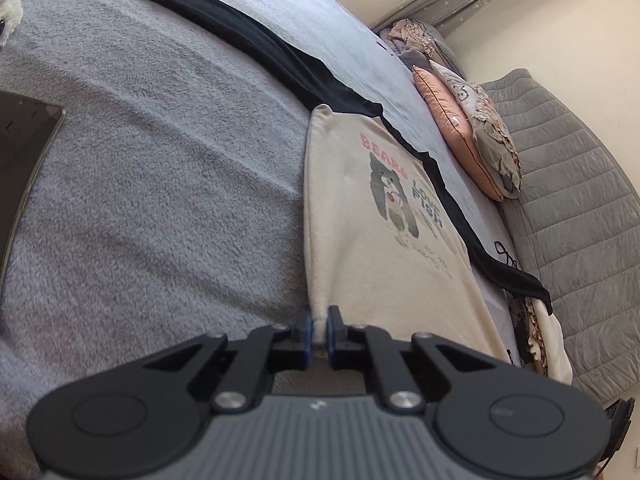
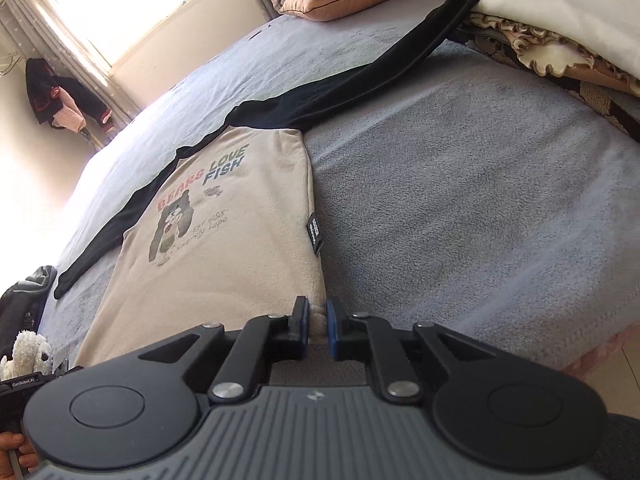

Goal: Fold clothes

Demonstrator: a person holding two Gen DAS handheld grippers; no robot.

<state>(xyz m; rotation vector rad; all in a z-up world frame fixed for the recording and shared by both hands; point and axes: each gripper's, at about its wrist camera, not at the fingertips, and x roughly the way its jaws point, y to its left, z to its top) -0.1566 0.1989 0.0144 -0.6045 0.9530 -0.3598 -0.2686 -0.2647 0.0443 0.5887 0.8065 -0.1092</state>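
Observation:
A cream sweatshirt with black sleeves and a bear print reading "BEARS LOVE FISH" lies flat on the grey fleece bed cover. My left gripper is shut on the hem corner nearest it. In the right wrist view the same sweatshirt shows with its black sleeves spread wide. My right gripper is shut on the other hem corner, beside a small black side label.
Pink and grey pillows lie against a grey quilted headboard. A pile of folded blankets sits at the bed's right. A dark flat object lies on the cover at left. A white plush toy and a window are in view.

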